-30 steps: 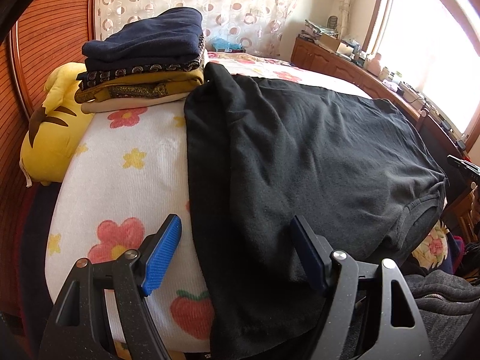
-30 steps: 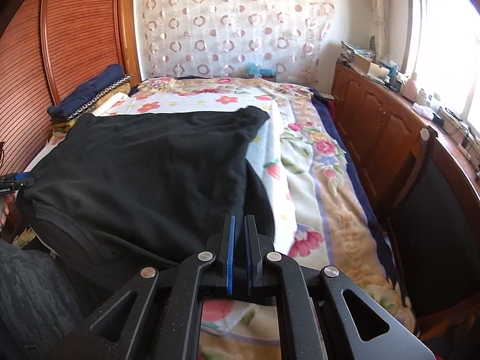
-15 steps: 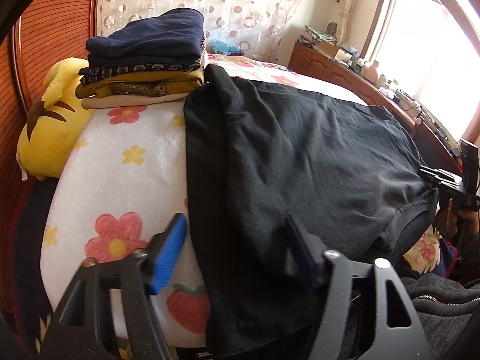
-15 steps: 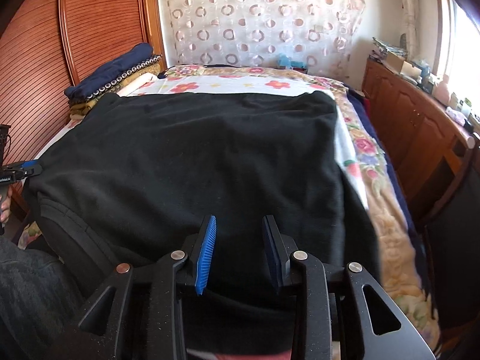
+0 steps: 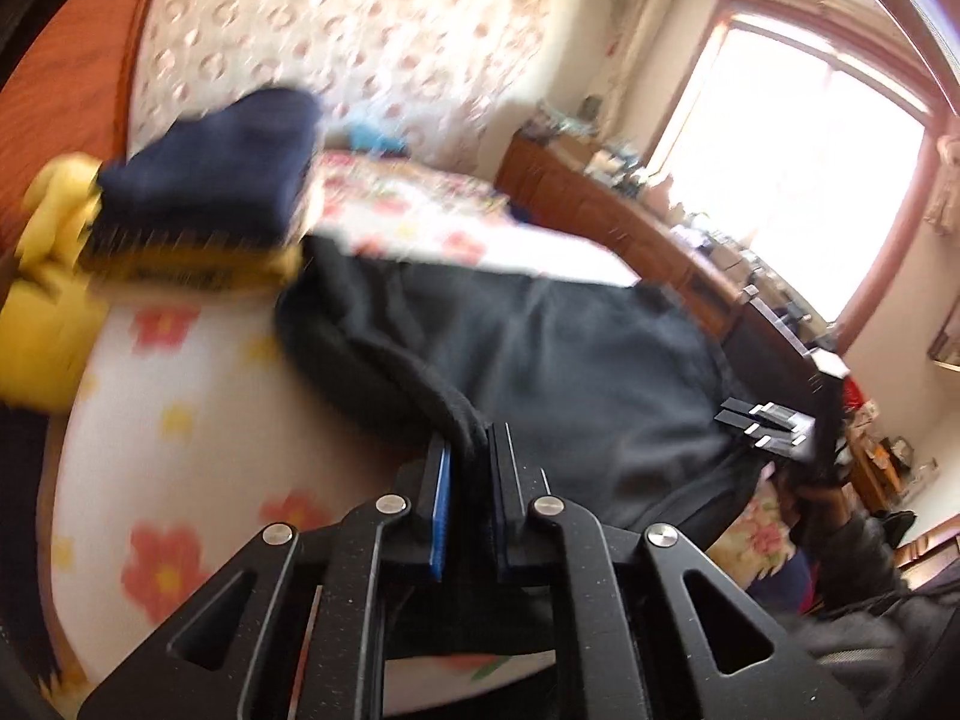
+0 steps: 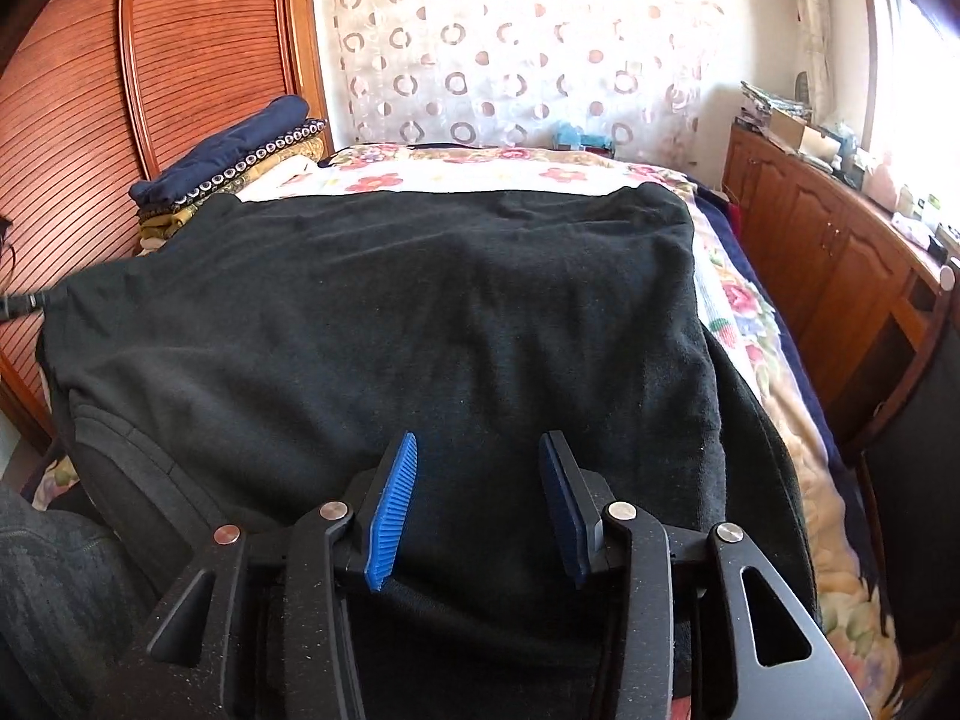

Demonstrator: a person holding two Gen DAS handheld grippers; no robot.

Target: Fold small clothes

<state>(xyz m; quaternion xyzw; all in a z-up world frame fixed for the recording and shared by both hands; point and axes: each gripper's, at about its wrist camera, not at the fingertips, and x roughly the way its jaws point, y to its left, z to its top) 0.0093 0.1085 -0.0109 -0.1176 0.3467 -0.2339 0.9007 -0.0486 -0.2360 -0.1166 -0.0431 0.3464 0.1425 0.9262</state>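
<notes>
A black garment (image 6: pixel 432 312) lies spread over the flowered bed (image 6: pixel 738 312). In the left wrist view, which is motion-blurred, my left gripper (image 5: pixel 471 450) is shut on a raised fold of the black garment's (image 5: pixel 570 348) left edge. My right gripper (image 6: pixel 480 468) is open, its blue pads (image 6: pixel 390 510) hovering just over the garment's near part, holding nothing. The right gripper also shows at the far right of the left wrist view (image 5: pixel 762 420).
A stack of folded clothes (image 6: pixel 240 162) lies at the bed's far left by the wooden headboard (image 6: pixel 90 150). A yellow plush toy (image 5: pixel 48 300) sits beside it. A wooden cabinet (image 6: pixel 840 264) runs along the right under the window. A dark chair (image 6: pixel 918 432) stands near right.
My left gripper has closed on the garment's left edge and lifted it, with the camera swinging. My right gripper has opened wider and moved over the garment.
</notes>
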